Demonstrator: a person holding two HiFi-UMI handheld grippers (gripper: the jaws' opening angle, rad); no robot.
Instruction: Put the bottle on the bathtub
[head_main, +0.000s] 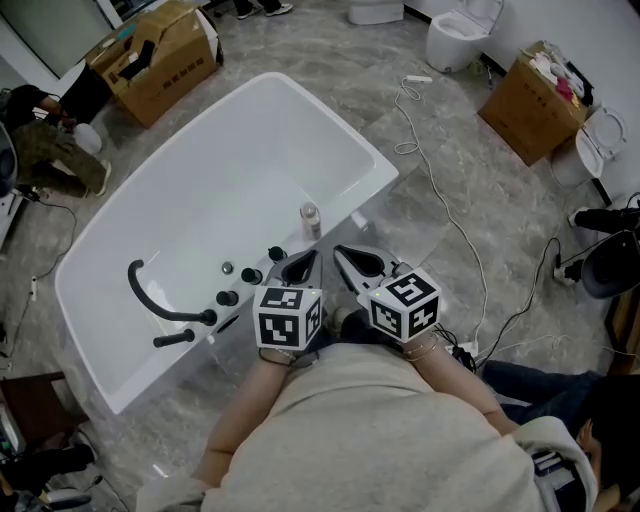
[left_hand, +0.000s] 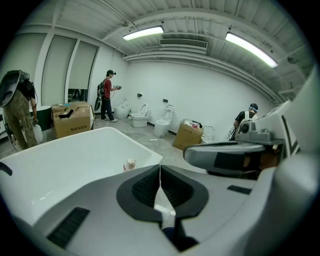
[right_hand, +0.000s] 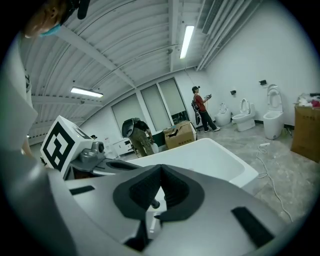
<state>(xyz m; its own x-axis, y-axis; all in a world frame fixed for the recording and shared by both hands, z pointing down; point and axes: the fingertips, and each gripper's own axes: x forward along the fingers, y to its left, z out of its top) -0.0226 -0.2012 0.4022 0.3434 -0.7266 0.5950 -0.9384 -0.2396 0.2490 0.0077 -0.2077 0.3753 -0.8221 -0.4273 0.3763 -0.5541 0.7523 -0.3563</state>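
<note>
A small pale bottle (head_main: 309, 219) with a tan cap stands upright on the near rim of the white bathtub (head_main: 215, 190). My left gripper (head_main: 305, 262) is just below it, jaws shut with nothing between them. Beside it on the right, my right gripper (head_main: 350, 258) is also shut and empty. In the left gripper view the bottle (left_hand: 130, 164) shows just left of the closed jaws of the left gripper (left_hand: 160, 169), on the bathtub (left_hand: 70, 160) rim. The right gripper view has the right gripper (right_hand: 161, 171) shut in front of the bathtub (right_hand: 210, 155).
A black faucet (head_main: 150, 300) and black knobs (head_main: 250, 275) sit on the tub's near rim. Cardboard boxes (head_main: 165, 52) (head_main: 530, 95), a toilet (head_main: 458, 38) and floor cables (head_main: 440, 200) surround the tub. A person (head_main: 45, 140) crouches at the left; others stand far off.
</note>
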